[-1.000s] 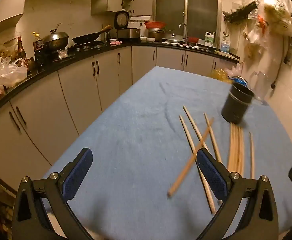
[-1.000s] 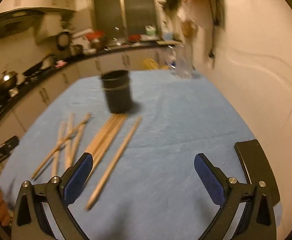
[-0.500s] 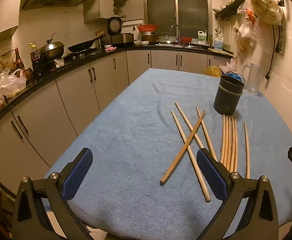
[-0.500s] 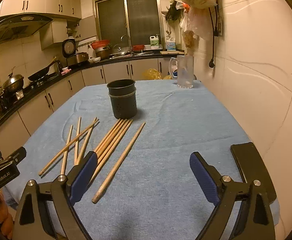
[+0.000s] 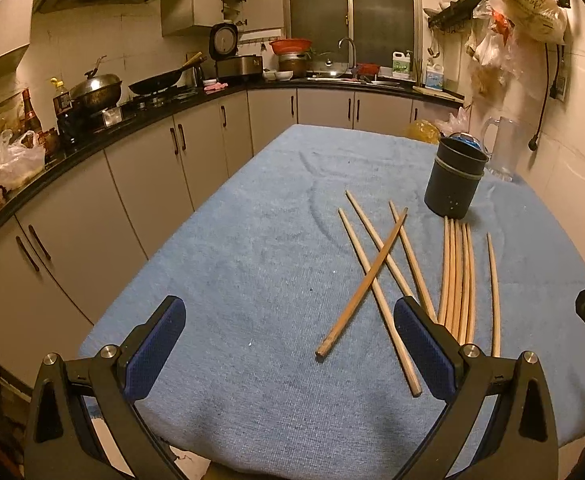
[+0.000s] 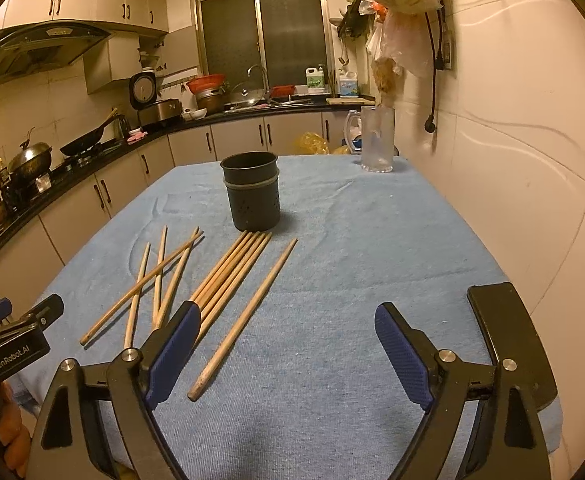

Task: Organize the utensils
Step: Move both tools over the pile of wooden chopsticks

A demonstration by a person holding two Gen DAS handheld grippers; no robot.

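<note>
Several wooden chopsticks (image 5: 458,276) lie on the blue cloth-covered table (image 5: 252,264): a crossed group (image 5: 372,264) at left, a neat bundle and a single stick (image 5: 492,288) at right. A dark round utensil holder (image 5: 454,178) stands upright just behind them. My left gripper (image 5: 288,344) is open and empty above the table's near edge, left of the chopsticks. My right gripper (image 6: 288,348) is open and empty, with the single stick (image 6: 248,316) just ahead of its left finger. The holder (image 6: 252,192) and the bundle (image 6: 232,272) also show in the right wrist view.
A clear glass jug (image 6: 376,140) stands at the table's far right corner by the wall (image 6: 512,160). A flat black object (image 6: 508,336) lies at the table's near right edge. Kitchen cabinets (image 5: 132,184) and counter with pans run along the left and back.
Both grippers have steadied and drawn back slightly from a blurred motion; the views now sit level over the near table edge. The chopsticks and holder have not moved.
</note>
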